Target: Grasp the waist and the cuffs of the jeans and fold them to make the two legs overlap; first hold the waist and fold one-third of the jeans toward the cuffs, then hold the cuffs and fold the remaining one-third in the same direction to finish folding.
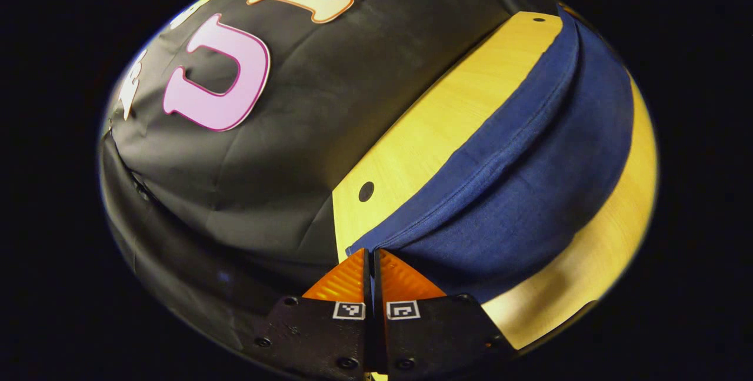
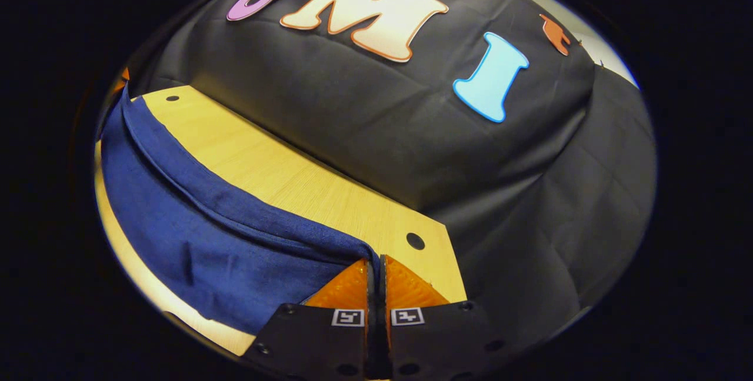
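1. The jeans point(image 1: 529, 181) are seen as a long band of dark blue denim lying across the yellow wooden table point(image 1: 447, 116), with a raised fold or seam running along the band's length.
2. The fabric is judged soft and limp but fairly heavy for cloth: it is expected to sag between two held points and to drag on the wood rather than slide freely.
3. The denim is judged not fragile and not slippery; a firm pinch on a doubled edge should be sufficient.
4. Hold is best taken at the end corners of the band, where the layers are stacked and the hem gives a thick lip.
5. In the left gripper view, the left gripper point(image 1: 373, 269) is shown with its jaws pressed together, with only a thin slit between them. The near corner of the denim meets the tips, and the cloth appears to be pinched there, though the contact itself is hidden.
6. In the right gripper view, the right gripper point(image 2: 375, 278) is likewise shown with its jaws pressed together at the opposite end of the jeans point(image 2: 194, 234), with the fabric edge drawn into the tips.
7. The band is stretched between the two grippers, with bare table point(image 2: 282, 175) beyond it toward the booth wall.
8. Which end is the waist and which the cuffs cannot be told.
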{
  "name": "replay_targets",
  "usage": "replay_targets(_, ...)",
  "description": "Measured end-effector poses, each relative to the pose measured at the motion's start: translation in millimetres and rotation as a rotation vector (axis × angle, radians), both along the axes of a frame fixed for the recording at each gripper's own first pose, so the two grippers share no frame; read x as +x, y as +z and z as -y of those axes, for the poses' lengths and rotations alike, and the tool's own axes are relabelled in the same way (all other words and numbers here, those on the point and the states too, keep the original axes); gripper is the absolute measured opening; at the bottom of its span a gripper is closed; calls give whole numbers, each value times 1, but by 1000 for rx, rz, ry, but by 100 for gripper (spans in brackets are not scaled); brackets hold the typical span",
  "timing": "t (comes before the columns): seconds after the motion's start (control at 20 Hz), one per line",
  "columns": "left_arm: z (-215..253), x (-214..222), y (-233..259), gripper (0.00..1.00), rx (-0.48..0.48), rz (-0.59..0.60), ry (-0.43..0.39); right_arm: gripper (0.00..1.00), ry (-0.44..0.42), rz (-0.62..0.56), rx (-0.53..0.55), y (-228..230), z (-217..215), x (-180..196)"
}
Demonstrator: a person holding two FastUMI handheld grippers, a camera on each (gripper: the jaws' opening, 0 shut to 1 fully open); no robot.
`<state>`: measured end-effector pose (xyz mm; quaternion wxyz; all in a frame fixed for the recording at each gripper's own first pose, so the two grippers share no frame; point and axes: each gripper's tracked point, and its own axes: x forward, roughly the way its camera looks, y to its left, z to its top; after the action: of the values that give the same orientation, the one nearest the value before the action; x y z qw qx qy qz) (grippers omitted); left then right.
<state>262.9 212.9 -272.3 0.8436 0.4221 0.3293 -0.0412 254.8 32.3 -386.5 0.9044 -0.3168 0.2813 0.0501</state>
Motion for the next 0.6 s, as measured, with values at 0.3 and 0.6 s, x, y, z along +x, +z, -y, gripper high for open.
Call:
replay_targets(0.3, 2, 28, -31, 0, -36, -8, 73, 6, -46, -36, 5, -40, 5, 32)
replay_targets(0.6, 27, 19, 3, 94, -191, 122, 108, 99, -181, 105, 196, 33, 36, 29)
